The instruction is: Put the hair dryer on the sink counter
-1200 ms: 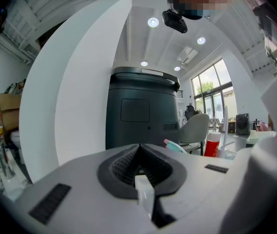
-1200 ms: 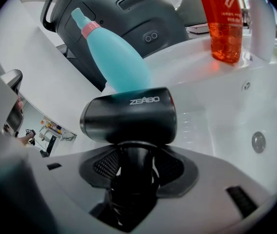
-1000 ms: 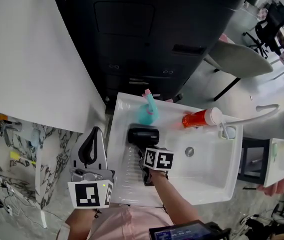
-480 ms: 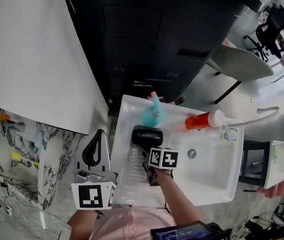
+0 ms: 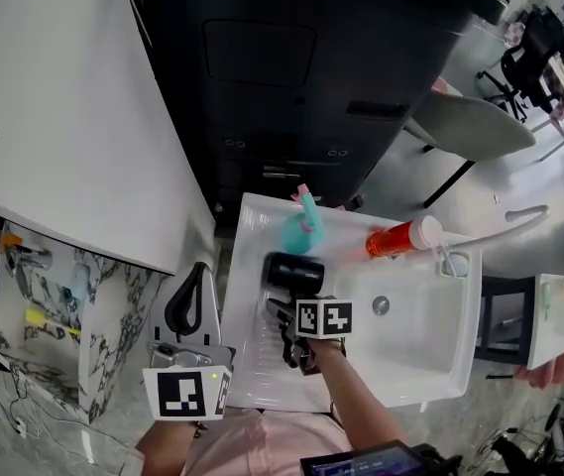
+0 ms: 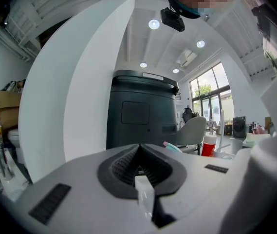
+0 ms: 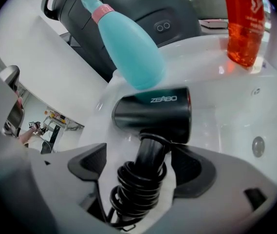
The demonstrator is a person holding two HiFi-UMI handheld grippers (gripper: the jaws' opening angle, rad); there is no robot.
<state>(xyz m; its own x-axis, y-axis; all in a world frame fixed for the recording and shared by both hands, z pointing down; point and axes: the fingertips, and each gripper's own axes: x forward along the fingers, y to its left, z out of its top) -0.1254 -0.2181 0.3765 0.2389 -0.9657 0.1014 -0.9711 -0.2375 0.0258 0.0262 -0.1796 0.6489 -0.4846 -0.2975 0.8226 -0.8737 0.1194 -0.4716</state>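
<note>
The black hair dryer (image 5: 294, 272) lies on the ribbed left side of the white sink counter (image 5: 252, 370), barrel toward the back. Its cord is wound round the handle (image 7: 145, 172). My right gripper (image 5: 283, 322) points steeply down over that handle and is open. Its jaws have just been opening. The handle stands between them, with a gap at the left pad (image 7: 87, 162). In the right gripper view the dryer's barrel (image 7: 153, 113) rests on the counter. My left gripper (image 5: 195, 270) hangs level beyond the counter's left edge, shut and empty (image 6: 139, 147).
A teal spray bottle (image 5: 297, 228) stands right behind the dryer, and an orange bottle (image 5: 400, 236) lies at the back edge. The basin (image 5: 415, 360) and curved faucet (image 5: 490, 231) are to the right. A dark cabinet (image 5: 291, 77) rises behind; a white table (image 5: 54, 117) is at left.
My right gripper's jaws have spread apart from the dryer's handle, which they held before. The dryer stays where it was on the counter. My left gripper has not moved.
</note>
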